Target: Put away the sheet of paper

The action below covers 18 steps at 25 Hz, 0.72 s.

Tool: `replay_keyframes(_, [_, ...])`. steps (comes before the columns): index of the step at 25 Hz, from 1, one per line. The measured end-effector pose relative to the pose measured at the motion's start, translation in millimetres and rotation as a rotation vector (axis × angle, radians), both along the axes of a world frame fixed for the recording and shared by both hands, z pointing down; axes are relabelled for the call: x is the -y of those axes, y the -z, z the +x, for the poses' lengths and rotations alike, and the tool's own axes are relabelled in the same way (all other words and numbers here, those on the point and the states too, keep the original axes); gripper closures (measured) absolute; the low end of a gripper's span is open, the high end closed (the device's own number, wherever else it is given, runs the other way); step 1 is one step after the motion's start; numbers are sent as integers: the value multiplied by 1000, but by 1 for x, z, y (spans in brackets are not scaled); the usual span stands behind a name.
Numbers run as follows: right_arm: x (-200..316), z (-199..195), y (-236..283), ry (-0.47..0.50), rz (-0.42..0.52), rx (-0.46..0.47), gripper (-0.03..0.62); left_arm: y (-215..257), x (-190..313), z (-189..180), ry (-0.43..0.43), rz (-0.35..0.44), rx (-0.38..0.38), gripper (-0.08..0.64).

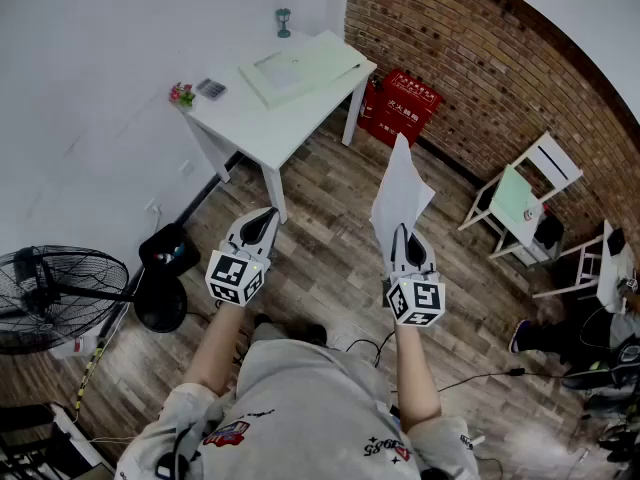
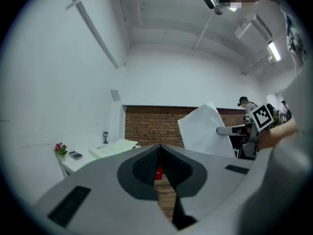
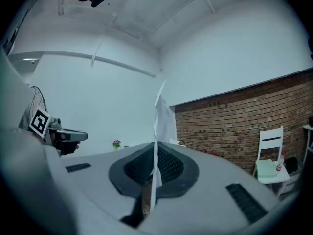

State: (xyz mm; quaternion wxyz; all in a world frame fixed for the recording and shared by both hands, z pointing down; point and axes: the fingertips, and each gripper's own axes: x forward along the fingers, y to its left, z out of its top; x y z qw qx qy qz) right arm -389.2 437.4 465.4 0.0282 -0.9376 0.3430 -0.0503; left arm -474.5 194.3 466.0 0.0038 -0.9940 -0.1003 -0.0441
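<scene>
Right gripper (image 1: 402,234): jaws clamped on sheet of paper (image 1: 400,190), sheet upright, mid-air. Left gripper (image 1: 266,218): jaws together, nothing between.

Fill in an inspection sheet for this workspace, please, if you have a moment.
Surface: white table, against the wall, ahead of the person.
Job's things: sheet of paper, held upright in the air, away from the table.
Clutter: pale green board, calculator and flowers on the table.
Tongs: right tongs shut on the paper's lower edge; left tongs shut, empty.
Cables: black cable on the wood floor.
Surroundings: brick wall, red box, fan, white chair.
</scene>
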Motion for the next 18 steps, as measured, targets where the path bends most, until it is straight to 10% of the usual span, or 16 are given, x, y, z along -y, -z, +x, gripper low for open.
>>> replay_keyframes(18, [-13, 11, 5, 34, 7, -12, 597, 3, -13, 4, 26, -7, 3, 537])
